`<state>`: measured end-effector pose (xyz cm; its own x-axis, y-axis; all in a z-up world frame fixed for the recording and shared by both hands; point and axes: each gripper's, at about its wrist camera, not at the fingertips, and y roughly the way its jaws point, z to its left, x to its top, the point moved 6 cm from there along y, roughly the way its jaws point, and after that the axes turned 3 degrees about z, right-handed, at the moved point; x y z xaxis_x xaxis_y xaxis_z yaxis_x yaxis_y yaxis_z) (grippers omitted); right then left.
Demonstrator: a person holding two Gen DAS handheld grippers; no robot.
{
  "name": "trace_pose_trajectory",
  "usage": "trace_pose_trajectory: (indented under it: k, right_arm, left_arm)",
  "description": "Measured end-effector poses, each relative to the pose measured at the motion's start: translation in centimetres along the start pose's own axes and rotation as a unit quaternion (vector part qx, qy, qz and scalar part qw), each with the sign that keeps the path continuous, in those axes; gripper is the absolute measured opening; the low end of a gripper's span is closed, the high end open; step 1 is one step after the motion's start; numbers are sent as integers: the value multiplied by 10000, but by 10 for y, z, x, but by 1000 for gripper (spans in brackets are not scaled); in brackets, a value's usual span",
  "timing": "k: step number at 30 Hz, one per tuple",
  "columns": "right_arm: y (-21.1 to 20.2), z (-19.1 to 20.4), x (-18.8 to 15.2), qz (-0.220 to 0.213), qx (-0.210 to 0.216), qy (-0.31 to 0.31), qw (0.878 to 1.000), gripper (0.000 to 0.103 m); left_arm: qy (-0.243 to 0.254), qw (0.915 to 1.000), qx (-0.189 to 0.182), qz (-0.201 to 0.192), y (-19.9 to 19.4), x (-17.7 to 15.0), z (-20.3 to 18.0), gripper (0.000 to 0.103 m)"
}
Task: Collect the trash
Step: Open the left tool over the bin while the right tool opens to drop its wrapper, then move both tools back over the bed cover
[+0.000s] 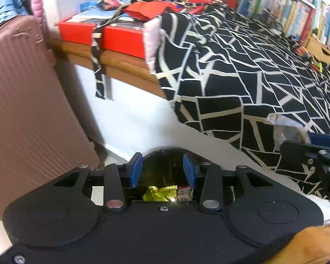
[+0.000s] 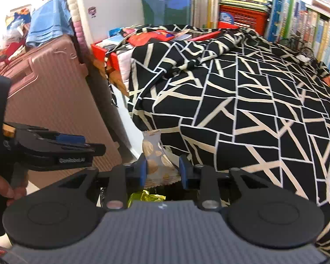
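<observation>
My right gripper (image 2: pixel 162 168) has a snack wrapper (image 2: pixel 153 154) between its blue fingers (image 2: pixel 142 171). The wrapper stands roughly upright, its long axis running away from the fingers toward the bed's patterned blanket (image 2: pixel 242 101), its crimped bottom edge lying across the gap. The left pad touches it; on the right side I see a little daylight, so I can't tell whether the fingers are clamping it or only bracketing it.

Directly under those fingers, nearer to me, is the dark mouth of the bin (image 1: pixel 165 165), and that is the relation the next move turns on: the wrapper sits above and slightly beyond the opening. Once it is let go, I judge it should fall in, provided it doesn't catch on the rim.

My left gripper (image 1: pixel 162 170) hangs over the same bin, its fingers (image 1: pixel 136 169) spread moderately with nothing between them. Through the gap I see crumpled gold foil (image 1: pixel 159 193) and a small red-and-white packet (image 1: pixel 184 193) already inside.

The right gripper is clearly the one placed for the drop. A pink suitcase (image 1: pixel 26 101) stands to the left of both.
</observation>
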<state>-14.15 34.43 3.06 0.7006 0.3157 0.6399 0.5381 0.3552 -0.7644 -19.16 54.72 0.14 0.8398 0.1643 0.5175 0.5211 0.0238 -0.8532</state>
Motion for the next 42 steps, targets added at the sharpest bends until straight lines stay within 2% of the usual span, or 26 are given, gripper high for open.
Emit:
trace_pose_trajectory:
  k: [2,3,4,5,7,9,11,17,23,33,36,38,42]
  right_arm:
    - [5,4,1,54,0,-70,10000,37]
    - [7,6,1,69,9,-115,9999,41]
    - [9,8,2,59,-37,-156,9999,55]
    - [10,9,3,5,-99,-220,9997,63]
    - [11,13,4,-81,-220,-421,9988,72]
    - [10,15,5,-124,-322,-542,9979,77]
    - [8,15,4,-155,-251,-514,9982,81]
    - [1,4,-1,-209,-359,-317,9986,84]
    - [-11,-18,-5,-305,-610,50,9977,85]
    - [-44,-48,-7,-601,-998,605,9913,89]
    - [-65,-60,2,-848,-1076,867,9868,94]
    - [-83,-68,10,-1073,-1052,1087,9827,103]
    - [-112,-91,24,-1409,-915,1649,9719,103]
  left_arm:
    - [-146,9999,9,-6,-4,0,6,39]
    - [-209,9998,17,-47,-7,1,9,39]
    - [-247,9997,39,-81,-9,2,12,39]
    - [-266,9996,63,-95,-10,3,14,39]
    - [-318,9993,134,-129,-13,5,19,39]
    - [-420,9988,168,-162,-16,7,24,39]
    - [-524,9983,178,-178,-17,7,28,40]
    - [-513,9985,149,-116,-13,5,28,41]
    - [-282,9996,-11,-99,-13,6,10,42]
    - [257,9979,-515,-292,-28,32,-28,45]
    - [601,9942,-733,-505,-44,51,-45,45]
    - [750,9909,-964,-561,-57,63,-55,45]
    - [1180,9793,-1433,-810,-87,91,-82,45]
